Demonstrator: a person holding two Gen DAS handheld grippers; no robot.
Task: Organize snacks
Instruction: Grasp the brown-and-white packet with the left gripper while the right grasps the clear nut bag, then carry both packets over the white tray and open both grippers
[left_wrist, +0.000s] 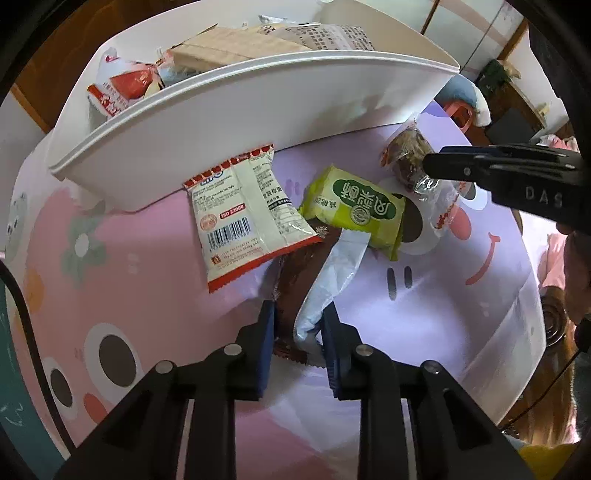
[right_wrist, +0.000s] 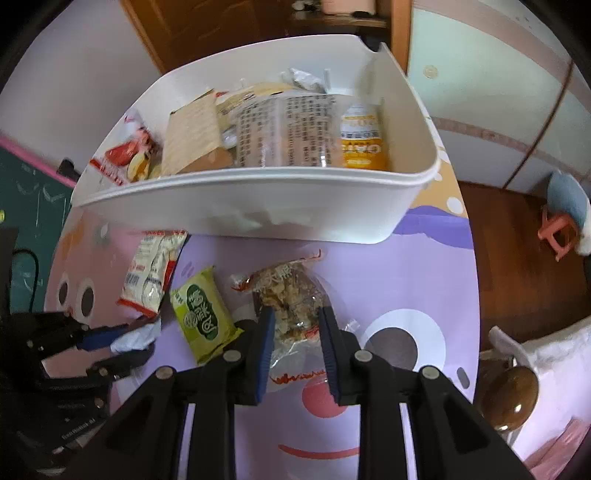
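A white bin (left_wrist: 229, 122) (right_wrist: 295, 206) at the table's far side holds several snack packs. On the cartoon tablecloth lie a red-and-white pack (left_wrist: 243, 214) (right_wrist: 155, 269), a green pack (left_wrist: 358, 206) (right_wrist: 203, 317) and a clear pack of brown crisps (left_wrist: 410, 155) (right_wrist: 291, 302). My left gripper (left_wrist: 299, 321) is shut on a brown-and-silver wrapper (left_wrist: 328, 280), partly under the green pack. My right gripper (right_wrist: 295, 321) is shut on the clear crisp pack; it also shows in the left wrist view (left_wrist: 428, 166).
The bin's front wall stands just behind the loose packs. The table's right edge (right_wrist: 476, 295) drops to a wooden floor with a pink stool (right_wrist: 561, 229). A chalkboard (right_wrist: 29, 206) stands at the left.
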